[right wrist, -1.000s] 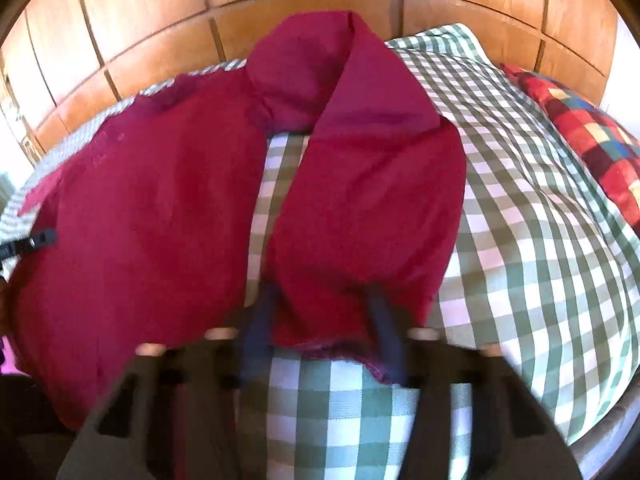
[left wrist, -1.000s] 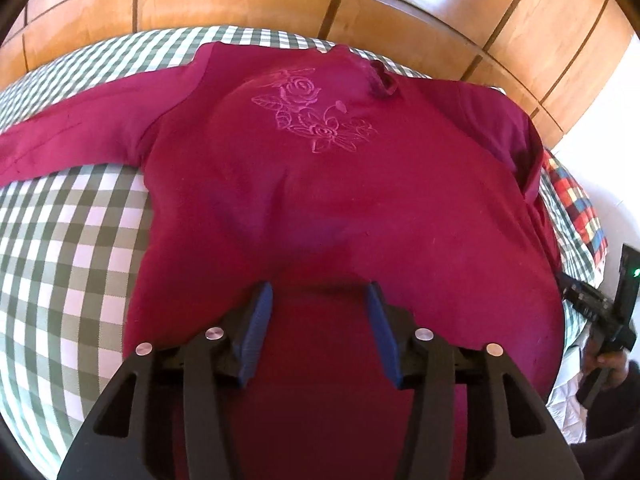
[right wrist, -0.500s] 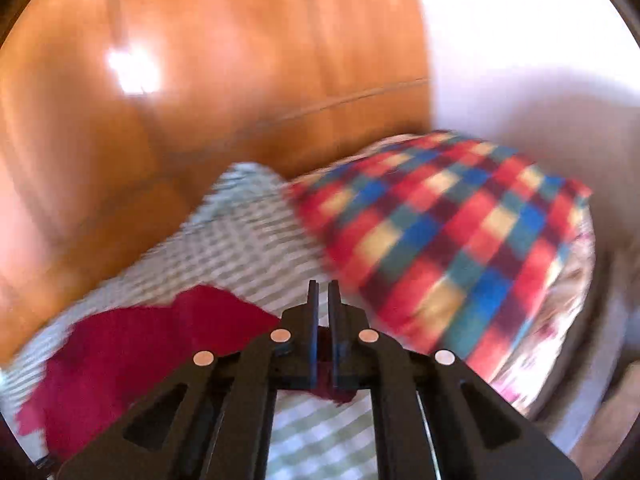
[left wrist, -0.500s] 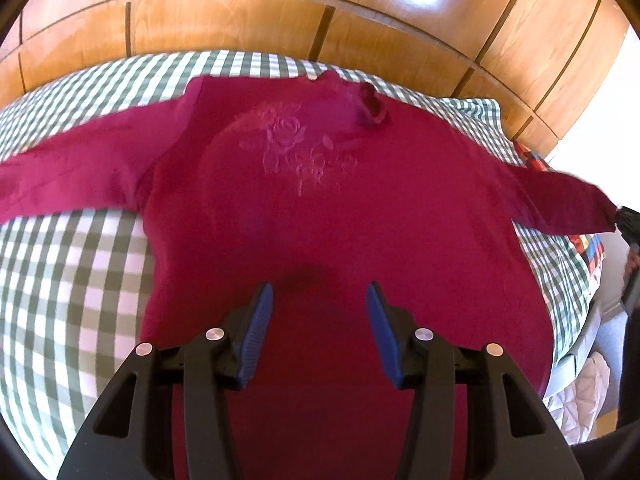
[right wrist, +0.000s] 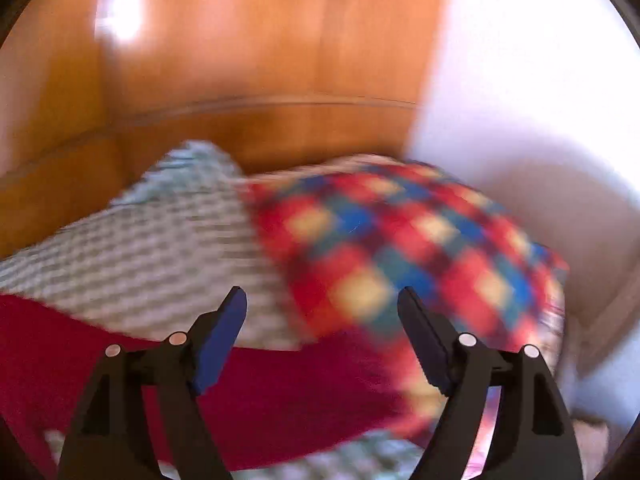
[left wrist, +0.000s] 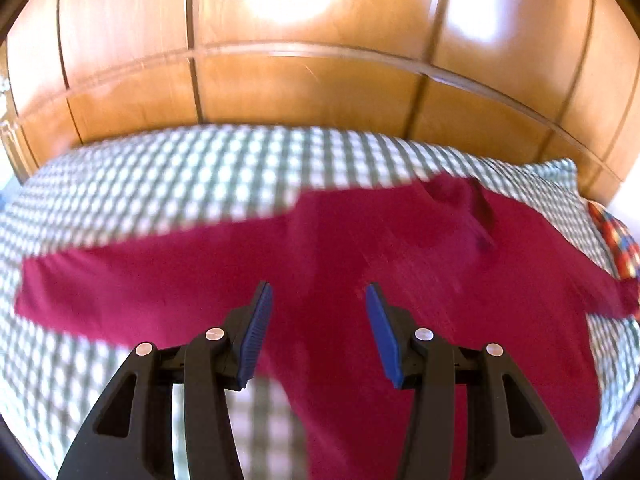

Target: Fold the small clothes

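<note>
the wood panelling [left wrist: 304,92] fills the far side of both views, with a pale wall [right wrist: 532,80] to its right in the right wrist view. below it lies the bed [left wrist: 168,184] under a green-and-white checked cover, blurred in both pictures. the red top [left wrist: 400,264] is spread flat across the cover, its collar toward the panelling, one sleeve [left wrist: 120,280] stretched out to the left edge of the left wrist view and the other sleeve [right wrist: 280,392] lying straight across the bottom of the right wrist view. a plaid pillow [right wrist: 400,256] in red, blue and yellow sits at the bed's right end, just beyond that sleeve's cuff; whether cuff and pillow touch is lost in blur. the left gripper [left wrist: 319,328] hovers over the top's body with its blue pads apart and nothing between them. the right gripper [right wrist: 322,336] is over the sleeve, its jaws opening wide, the sleeve released and lying below the fingers, not pinched.
</note>
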`<state>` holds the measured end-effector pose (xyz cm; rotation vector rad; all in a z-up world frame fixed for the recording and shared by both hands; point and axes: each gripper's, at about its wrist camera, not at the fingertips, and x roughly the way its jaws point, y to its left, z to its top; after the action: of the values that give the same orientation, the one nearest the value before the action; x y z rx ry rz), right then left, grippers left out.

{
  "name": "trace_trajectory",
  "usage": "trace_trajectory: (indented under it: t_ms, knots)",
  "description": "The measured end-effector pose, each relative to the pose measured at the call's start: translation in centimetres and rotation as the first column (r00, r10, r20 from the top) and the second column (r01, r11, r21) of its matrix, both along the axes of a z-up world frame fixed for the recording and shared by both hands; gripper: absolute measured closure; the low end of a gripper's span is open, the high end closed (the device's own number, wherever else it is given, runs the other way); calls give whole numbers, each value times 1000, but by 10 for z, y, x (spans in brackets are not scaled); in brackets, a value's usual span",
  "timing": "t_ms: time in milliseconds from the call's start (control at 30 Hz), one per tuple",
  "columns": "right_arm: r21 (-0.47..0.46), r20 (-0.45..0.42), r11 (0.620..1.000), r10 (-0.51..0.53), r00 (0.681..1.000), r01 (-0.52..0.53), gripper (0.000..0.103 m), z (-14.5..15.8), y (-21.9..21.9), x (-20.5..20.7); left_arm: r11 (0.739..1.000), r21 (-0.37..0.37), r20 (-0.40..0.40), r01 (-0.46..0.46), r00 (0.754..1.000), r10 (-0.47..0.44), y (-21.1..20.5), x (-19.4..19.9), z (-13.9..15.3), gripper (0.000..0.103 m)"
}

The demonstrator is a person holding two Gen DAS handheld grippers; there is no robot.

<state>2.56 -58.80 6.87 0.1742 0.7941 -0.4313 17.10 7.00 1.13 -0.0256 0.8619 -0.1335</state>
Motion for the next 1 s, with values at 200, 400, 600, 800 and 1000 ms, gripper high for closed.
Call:
trace_trajectory:
  t_ms: [200, 400, 600, 800, 1000]
  knots:
    - [220, -3, 874, 445, 895, -434, 25, -18, 123, 76, 995, 98, -4, 27, 1000, -27, -10, 71, -7, 55]
    - [240, -91, 755, 644, 760, -610, 20, -50, 225, 141, 980, 167, -52, 109, 993, -102, -26, 119, -33, 55]
    - [257, -168, 710, 701, 693, -656, 35, -83, 252, 180, 976, 130, -152, 174, 976, -154, -20, 141, -71, 64]
    - [177, -149, 698, 716, 682, -694, 92, -80, 260, 171, 983, 114, 20, 142, 989, -145, -15, 112, -43, 90]
    - [58, -171, 765, 640, 749, -641, 94, -92, 271, 181, 972, 235, 80, -6, 997, -14, -18, 126, -42, 90]
